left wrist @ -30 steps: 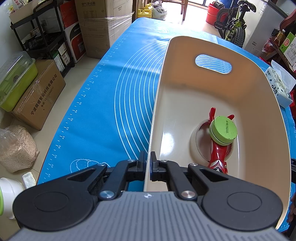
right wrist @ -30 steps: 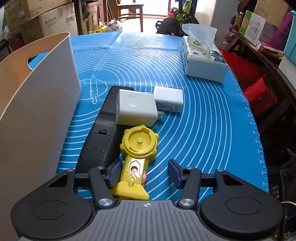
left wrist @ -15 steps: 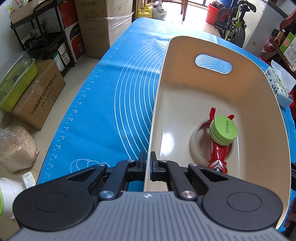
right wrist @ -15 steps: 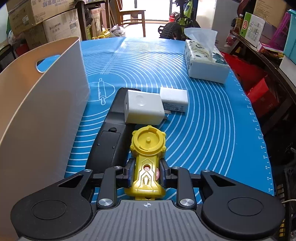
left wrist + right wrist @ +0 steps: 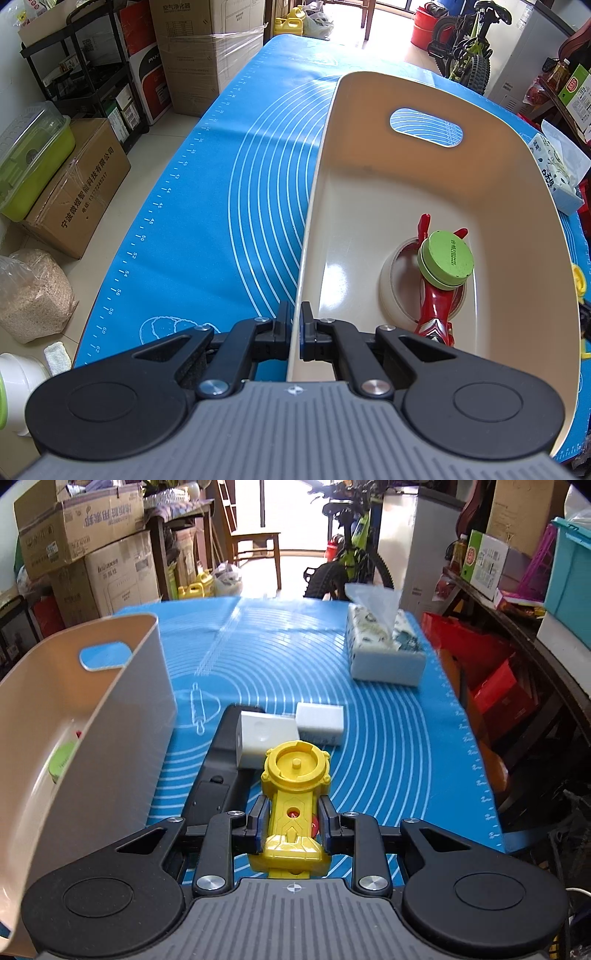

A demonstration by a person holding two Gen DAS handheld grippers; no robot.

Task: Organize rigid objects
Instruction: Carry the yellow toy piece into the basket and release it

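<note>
My left gripper [image 5: 294, 326] is shut on the near left wall of a beige bin [image 5: 314, 206]. In the bin lie a red toy [image 5: 436, 306], a green round lid [image 5: 446, 259] on it and a tape roll [image 5: 389, 291]. My right gripper [image 5: 291, 825] is shut on a yellow toy launcher [image 5: 293, 794] and holds it above the blue mat [image 5: 388, 746]. Below it lie a black remote-like device [image 5: 218, 771] and two white adapter blocks [image 5: 264, 738] [image 5: 320, 722]. The bin [image 5: 110, 716] stands to the left in the right wrist view.
A tissue box [image 5: 384, 651] stands at the far right of the mat, also seen in the left wrist view [image 5: 557, 177]. Cardboard boxes [image 5: 77, 184] and a bag sit on the floor left of the table. A bicycle [image 5: 351, 568] and shelves stand beyond.
My right gripper closed on the yellow launcher and lifted it off the mat, tilting the view upward. The left gripper stayed shut on the bin wall.
</note>
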